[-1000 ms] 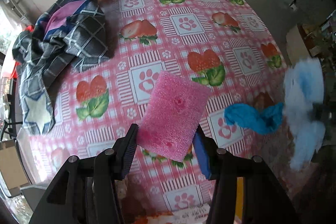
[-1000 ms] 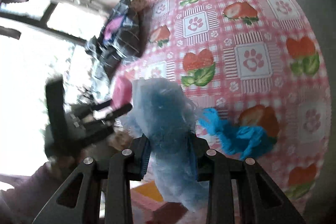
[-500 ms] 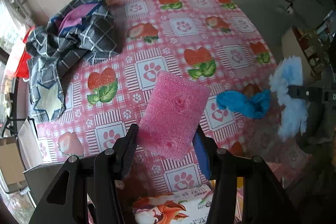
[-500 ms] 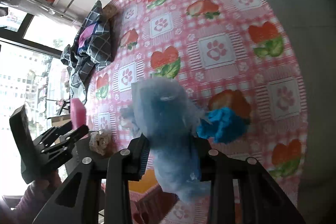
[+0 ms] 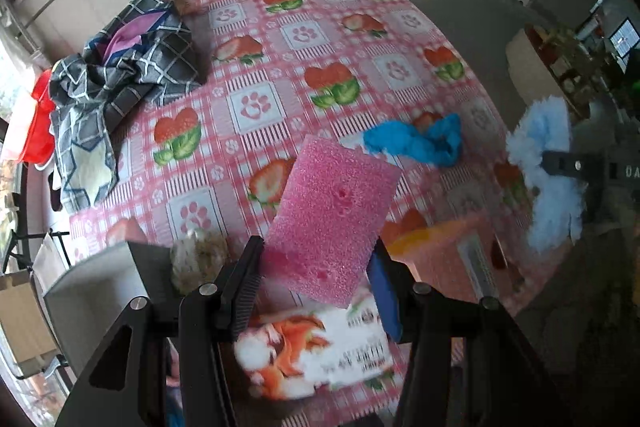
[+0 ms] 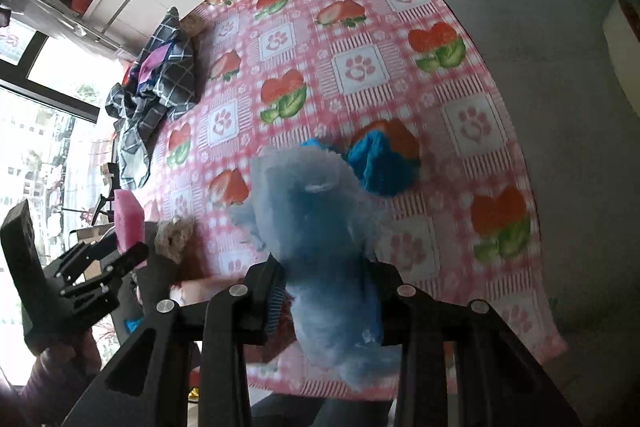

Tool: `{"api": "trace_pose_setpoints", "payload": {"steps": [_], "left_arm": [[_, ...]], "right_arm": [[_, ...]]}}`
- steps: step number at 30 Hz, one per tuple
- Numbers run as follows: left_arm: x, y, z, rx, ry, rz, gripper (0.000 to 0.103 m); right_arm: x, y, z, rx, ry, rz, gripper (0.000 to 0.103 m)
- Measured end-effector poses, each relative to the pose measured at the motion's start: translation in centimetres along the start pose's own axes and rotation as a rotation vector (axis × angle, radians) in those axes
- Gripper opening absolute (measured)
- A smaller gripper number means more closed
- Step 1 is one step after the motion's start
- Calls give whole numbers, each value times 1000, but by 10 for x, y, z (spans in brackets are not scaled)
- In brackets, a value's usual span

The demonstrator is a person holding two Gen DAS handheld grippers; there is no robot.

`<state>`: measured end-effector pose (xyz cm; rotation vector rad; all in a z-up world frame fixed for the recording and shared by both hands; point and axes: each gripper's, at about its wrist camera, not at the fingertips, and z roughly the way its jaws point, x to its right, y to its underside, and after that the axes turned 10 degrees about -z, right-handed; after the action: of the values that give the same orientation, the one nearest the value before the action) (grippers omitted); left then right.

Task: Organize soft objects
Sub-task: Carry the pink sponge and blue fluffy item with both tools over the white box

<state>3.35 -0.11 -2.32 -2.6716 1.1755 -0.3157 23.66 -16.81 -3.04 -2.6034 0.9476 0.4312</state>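
My left gripper (image 5: pixel 316 275) is shut on a pink sponge (image 5: pixel 332 215) and holds it above the table's near edge. The sponge also shows in the right wrist view (image 6: pixel 128 223), in the left gripper (image 6: pixel 120 255). My right gripper (image 6: pixel 326 287) is shut on a fluffy light-blue soft toy (image 6: pixel 320 239), which shows at the right of the left wrist view (image 5: pixel 548 175). A bright blue cloth (image 5: pixel 420 143) lies bunched on the tablecloth and shows just beyond the toy in the right wrist view (image 6: pixel 380 163).
A pink strawberry-and-paw tablecloth (image 5: pixel 304 39) covers the table. A dark checked blanket (image 5: pixel 120 67) is heaped at the far left. A beige crocheted item (image 5: pixel 200 259) and a grey box (image 5: pixel 100 291) sit near left. A printed package (image 5: pixel 316 351) lies below the left gripper.
Both grippers have drawn back toward the near edge with their loads still held. The table looks farther away, and the grey box, crocheted item and printed package have come into view.
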Motion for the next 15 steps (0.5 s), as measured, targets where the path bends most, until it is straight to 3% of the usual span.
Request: {"api": "trace_pose_setpoints", "payload": {"steps": [9,15], "left_arm": [[-15,51,-25,1,12,-38,55],[-43,71,-45,40,-15,-110,55]], "right_arm": [[-45,27,-22,26,-23,-42,36],[-99,33,-21,22,-16,-175,36]]}}
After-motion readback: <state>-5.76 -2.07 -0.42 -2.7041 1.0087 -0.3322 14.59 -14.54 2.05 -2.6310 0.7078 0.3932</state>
